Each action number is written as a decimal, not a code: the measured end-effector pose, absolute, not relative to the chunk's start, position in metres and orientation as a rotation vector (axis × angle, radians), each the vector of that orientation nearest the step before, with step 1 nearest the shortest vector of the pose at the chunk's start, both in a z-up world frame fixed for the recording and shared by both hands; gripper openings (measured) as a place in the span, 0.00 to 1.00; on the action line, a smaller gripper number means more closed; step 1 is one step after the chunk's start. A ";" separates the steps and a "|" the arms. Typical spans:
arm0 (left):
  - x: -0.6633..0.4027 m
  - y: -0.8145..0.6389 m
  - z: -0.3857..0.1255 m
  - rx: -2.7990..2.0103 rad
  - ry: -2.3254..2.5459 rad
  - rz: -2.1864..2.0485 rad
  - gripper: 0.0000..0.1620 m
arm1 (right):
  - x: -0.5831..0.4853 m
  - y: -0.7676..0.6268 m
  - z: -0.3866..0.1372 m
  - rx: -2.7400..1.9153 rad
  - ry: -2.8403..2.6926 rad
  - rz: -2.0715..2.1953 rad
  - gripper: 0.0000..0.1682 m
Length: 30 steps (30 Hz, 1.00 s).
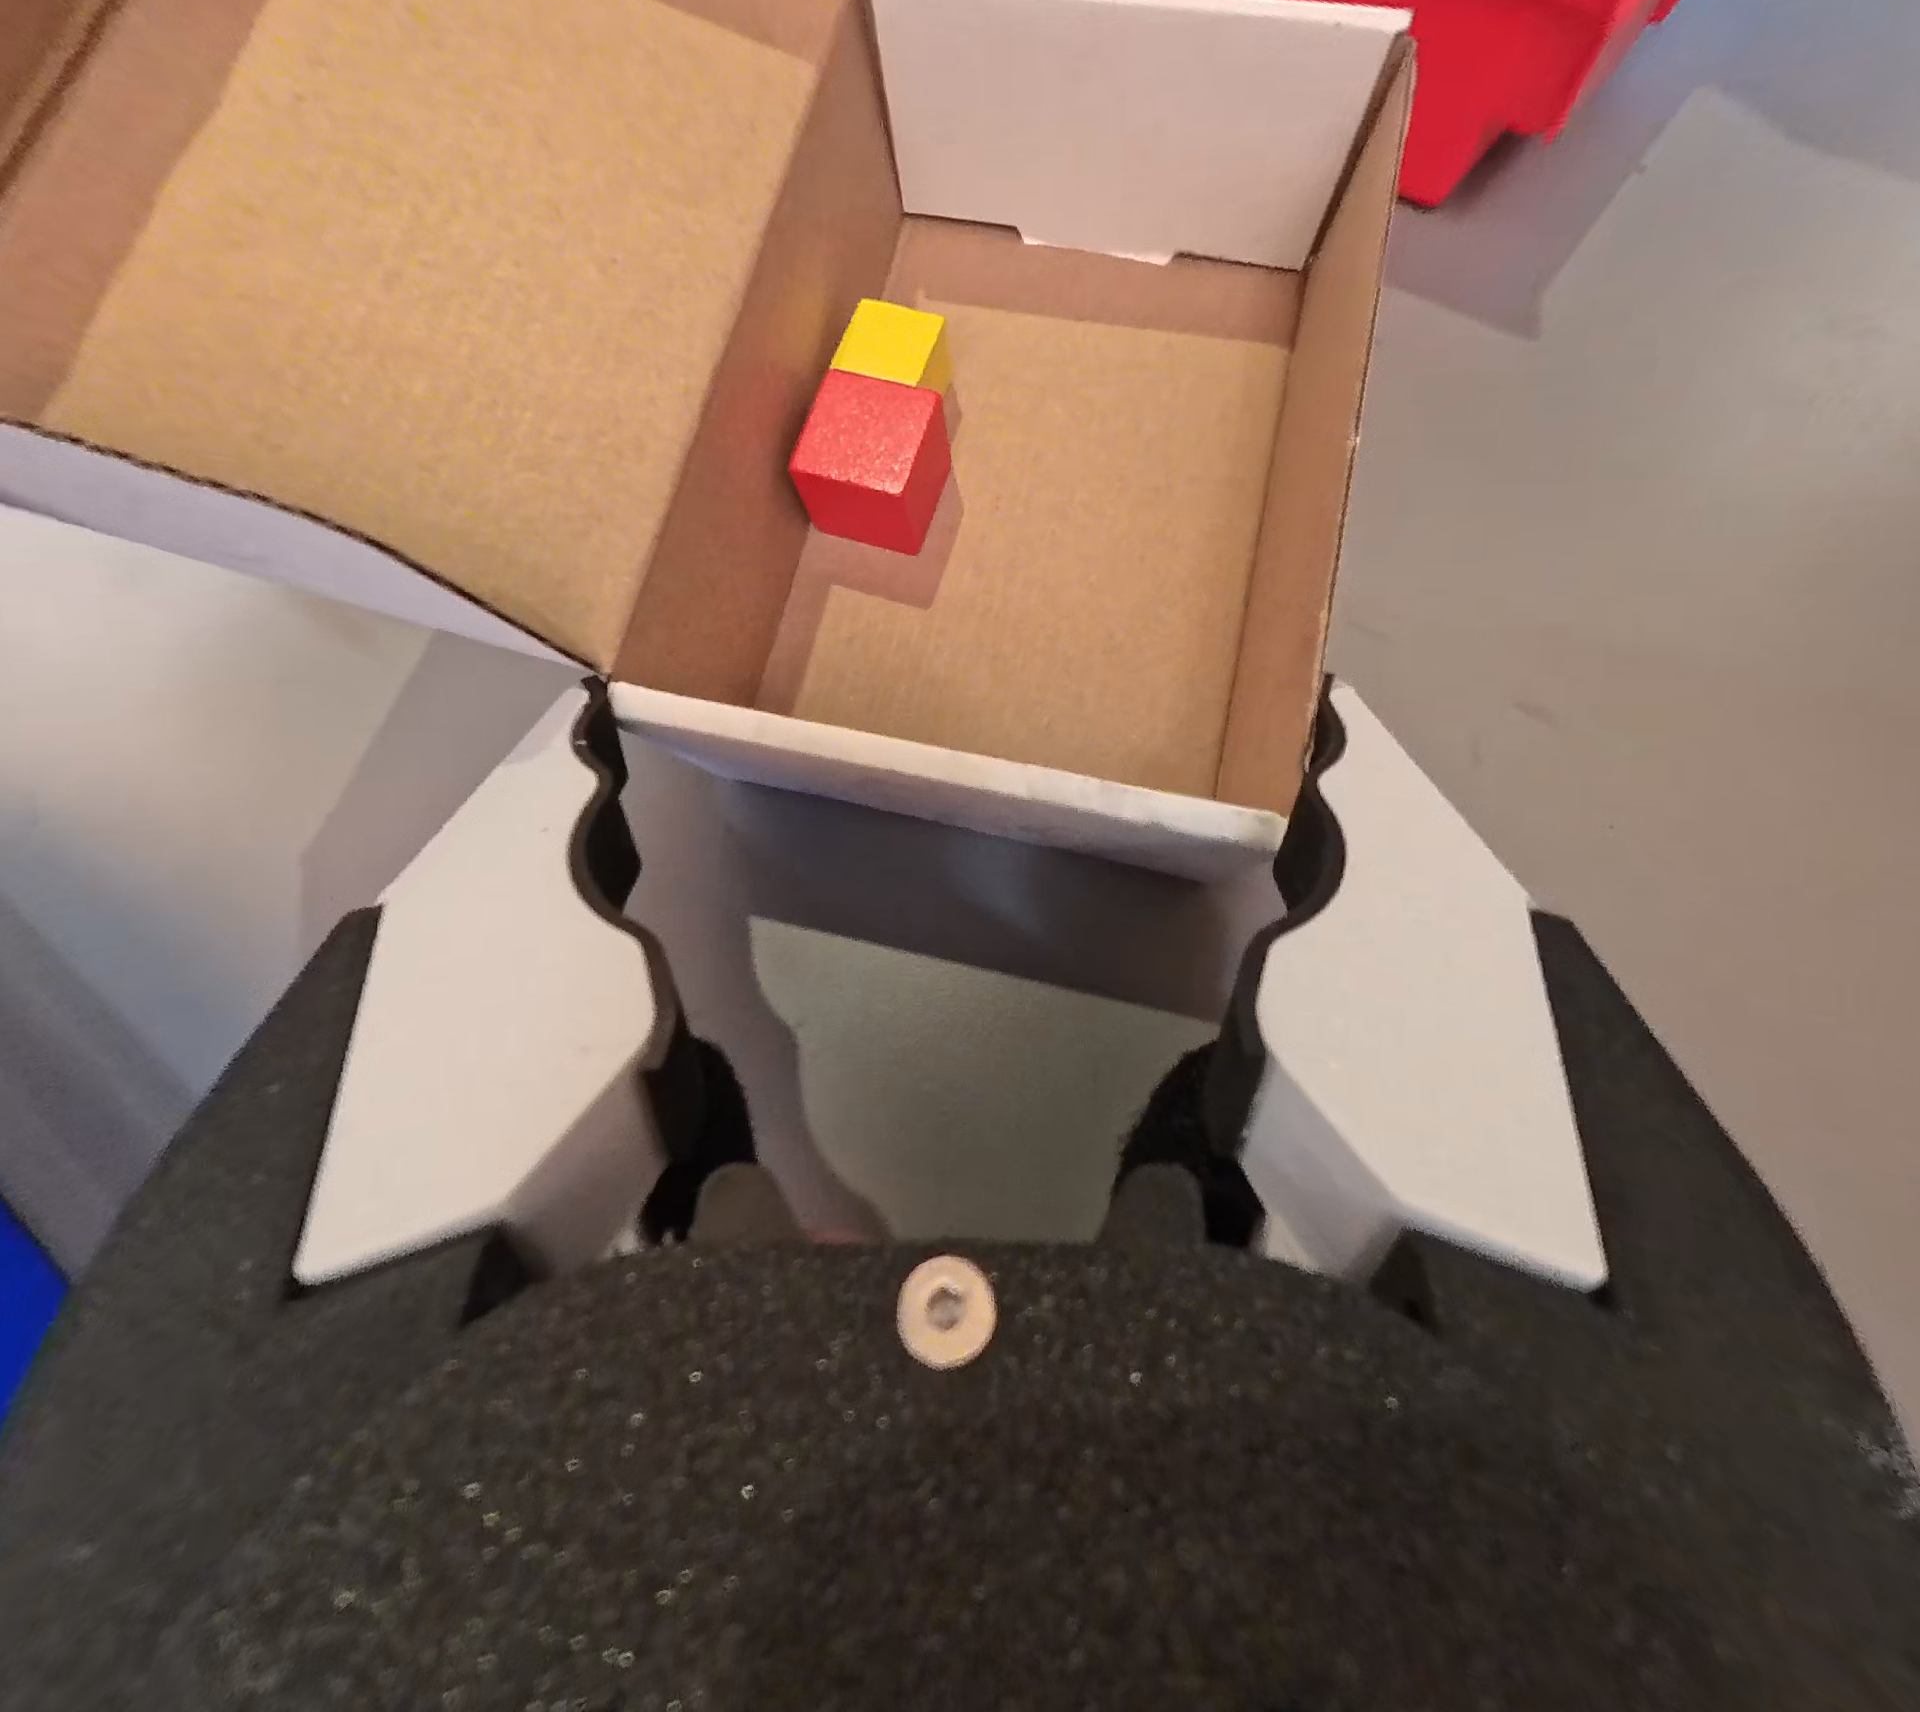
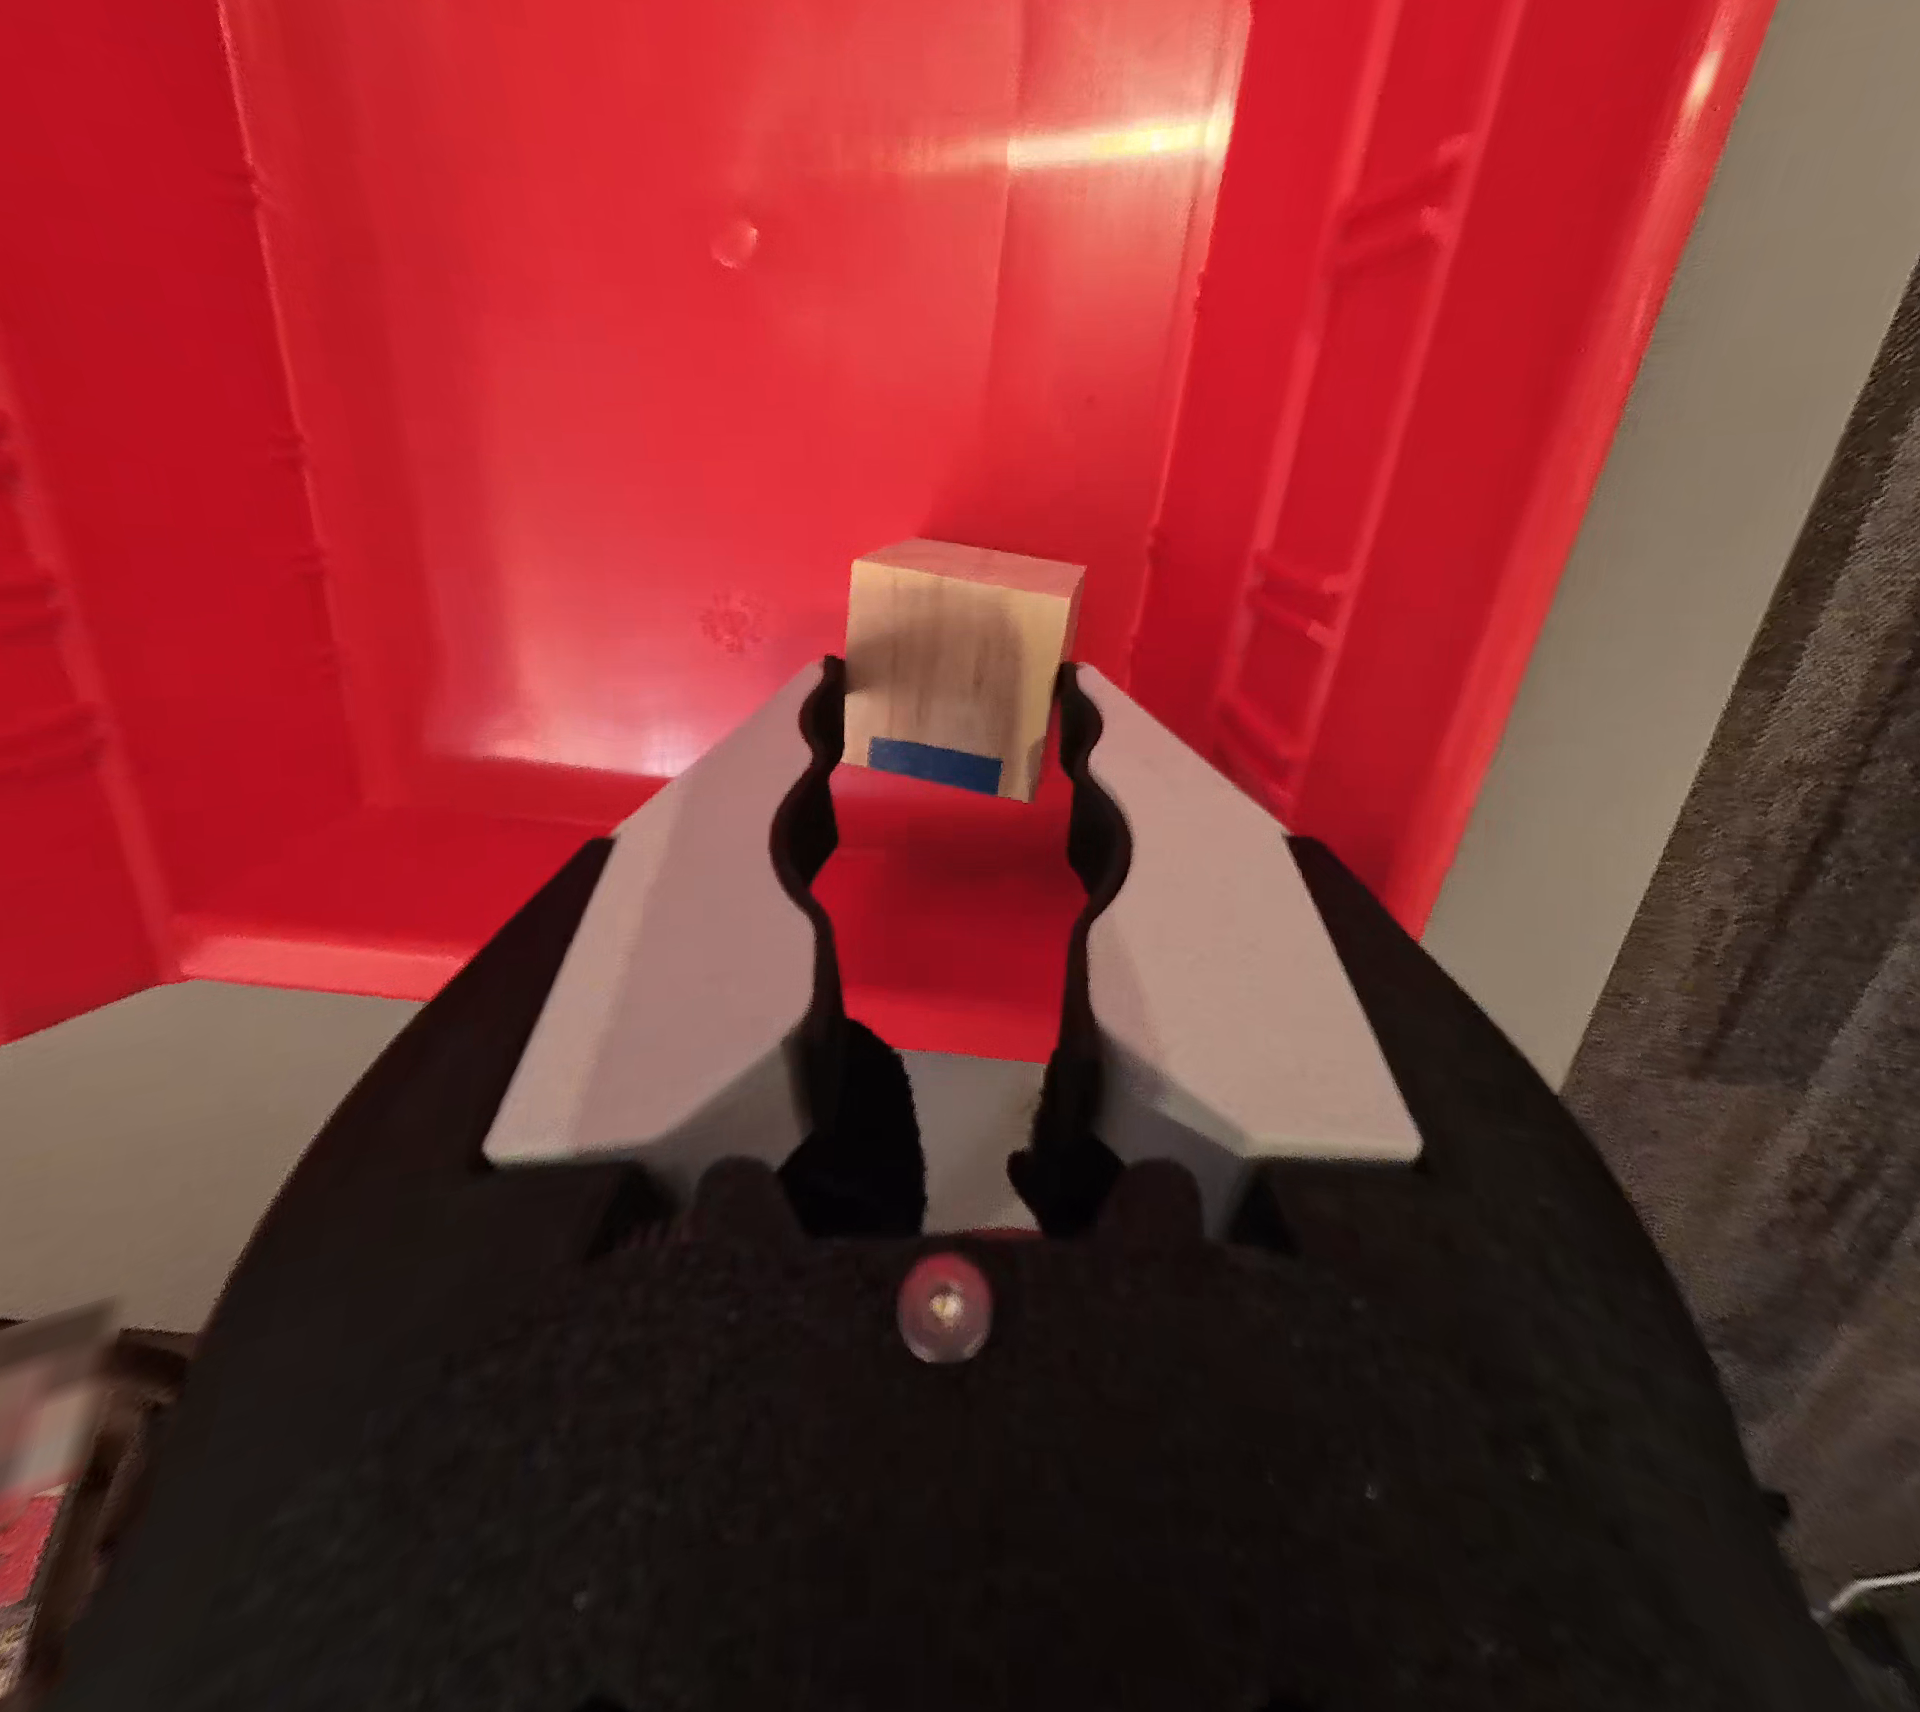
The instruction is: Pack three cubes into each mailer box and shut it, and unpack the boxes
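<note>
**Q:** Fingers first: what is held, and how?

**A:** Right gripper (image 2: 948, 696): the fingers are clamped on a wood cube (image 2: 961, 660), gripped at its two opposite side faces near the tips only. The cube is held above the floor of a red bin (image 2: 623, 208); a blue mark is seen on its near face. Left gripper (image 1: 956, 727): the fingers are set wide apart, one at each near corner of the box (image 1: 1340, 415). Whether the box wall is pressed cannot be told.

**Q:** How is the cube expected to handle?

**A:** It is judged light, rigid and not fragile. Smooth faces may slip in a tip-only hold, so flat opposite faces are to be taken, squarely and deeper between the pads.

**Q:** And the box?

**A:** Thin cardboard is judged light and easily shifted or dented; bracing at the corners, where the walls are stiffest, is advised. Its lid (image 1: 416, 228) lies open to the left.

**Q:** Contents?

**A:** A red cube (image 1: 868, 457) and a yellow cube (image 1: 894, 343) are seen touching, against the left inner wall. One more cube is judged to be needed.
</note>
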State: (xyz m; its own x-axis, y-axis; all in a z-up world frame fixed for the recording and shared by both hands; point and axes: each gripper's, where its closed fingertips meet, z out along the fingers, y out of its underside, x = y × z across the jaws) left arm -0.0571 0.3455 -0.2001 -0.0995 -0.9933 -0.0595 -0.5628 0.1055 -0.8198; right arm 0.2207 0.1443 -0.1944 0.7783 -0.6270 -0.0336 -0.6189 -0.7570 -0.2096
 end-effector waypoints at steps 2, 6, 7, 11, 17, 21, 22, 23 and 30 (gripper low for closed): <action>-0.058 0.346 -0.200 -1.525 1.761 -0.850 0.77 | 0.219 0.144 -0.195 -2.747 0.996 -0.045 0.24; -0.060 0.345 -0.200 -1.537 1.774 -0.860 0.77 | 0.220 0.140 -0.199 -2.763 0.974 -0.113 0.26; -0.061 0.344 -0.201 -1.538 1.781 -0.858 0.77 | 0.219 0.142 -0.196 -2.740 0.968 -0.135 0.28; -0.066 0.339 -0.201 -1.509 1.839 -0.831 0.77 | 0.191 0.175 -0.137 -2.538 0.763 -0.253 0.33; -0.074 0.335 -0.202 -1.457 1.943 -0.843 0.77 | -0.008 0.279 -0.089 -2.323 -0.147 0.155 0.33; -0.087 0.326 -0.202 -1.385 2.045 -0.864 0.77 | -0.052 0.296 -0.139 -2.430 -0.597 0.103 0.30; -0.090 0.324 -0.202 -1.366 2.067 -0.867 0.77 | -0.055 0.298 -0.151 -2.454 -0.690 0.081 0.29; -0.094 0.322 -0.202 -1.351 2.087 -0.871 0.77 | -0.054 0.298 -0.161 -2.480 -0.766 0.048 0.27; -0.103 0.317 -0.203 -1.312 2.146 -0.869 0.77 | -0.038 0.294 -0.197 -2.575 -1.035 -0.134 0.23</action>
State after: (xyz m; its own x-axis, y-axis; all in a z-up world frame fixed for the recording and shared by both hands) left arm -0.1026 0.3172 -0.2029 -0.4284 -0.9009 -0.0689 -0.5992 0.3403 -0.7247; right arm -0.0382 0.2942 -0.1969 0.7270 0.6508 0.2189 0.6851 -0.6661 -0.2948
